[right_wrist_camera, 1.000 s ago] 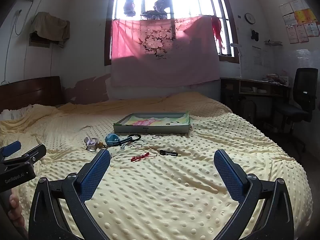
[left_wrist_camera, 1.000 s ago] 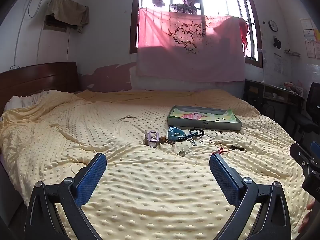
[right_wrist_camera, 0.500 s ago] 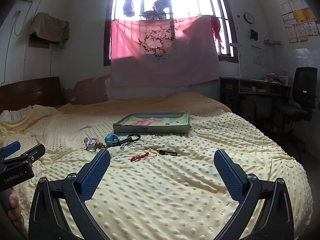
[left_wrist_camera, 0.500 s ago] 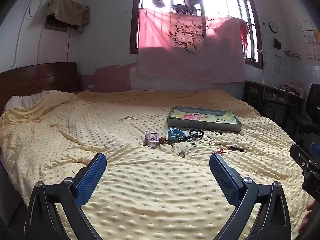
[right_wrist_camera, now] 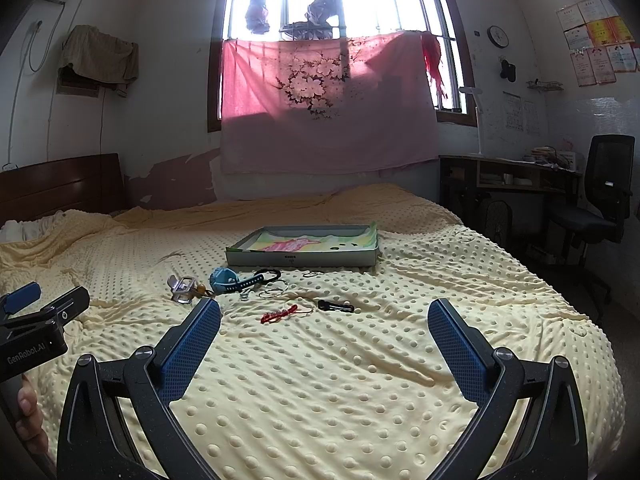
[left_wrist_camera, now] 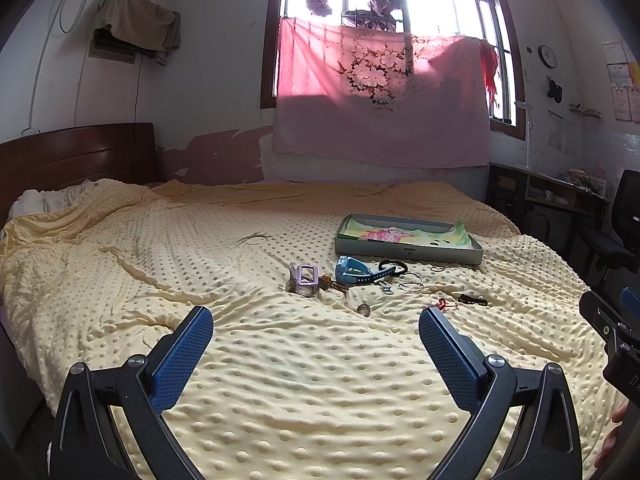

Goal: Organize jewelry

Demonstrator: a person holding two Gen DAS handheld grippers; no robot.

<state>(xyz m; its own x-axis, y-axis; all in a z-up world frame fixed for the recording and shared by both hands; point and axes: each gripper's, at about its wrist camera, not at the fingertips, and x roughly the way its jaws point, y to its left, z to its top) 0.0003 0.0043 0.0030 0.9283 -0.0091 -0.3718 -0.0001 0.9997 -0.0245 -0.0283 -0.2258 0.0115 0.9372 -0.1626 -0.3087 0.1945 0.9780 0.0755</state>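
Observation:
Jewelry lies loose on the yellow dotted bedspread in front of a shallow grey box [left_wrist_camera: 408,249] [right_wrist_camera: 304,258]. There is a blue watch [left_wrist_camera: 354,271] [right_wrist_camera: 230,280], a lilac watch [left_wrist_camera: 304,278] [right_wrist_camera: 182,288], thin silver bangles [left_wrist_camera: 410,281] [right_wrist_camera: 273,290], a red beaded piece [right_wrist_camera: 279,313] [left_wrist_camera: 442,303], a black clip [right_wrist_camera: 335,305] [left_wrist_camera: 473,300] and a small ring [left_wrist_camera: 364,309]. My left gripper [left_wrist_camera: 316,334] is open and empty, short of the items. My right gripper [right_wrist_camera: 325,328] is open and empty, just short of the red piece.
The bed fills both views, with a dark headboard [left_wrist_camera: 76,156] at the left. A desk [right_wrist_camera: 508,184] and a black office chair [right_wrist_camera: 600,208] stand at the right beyond the bed's edge. The other gripper shows at each view's side.

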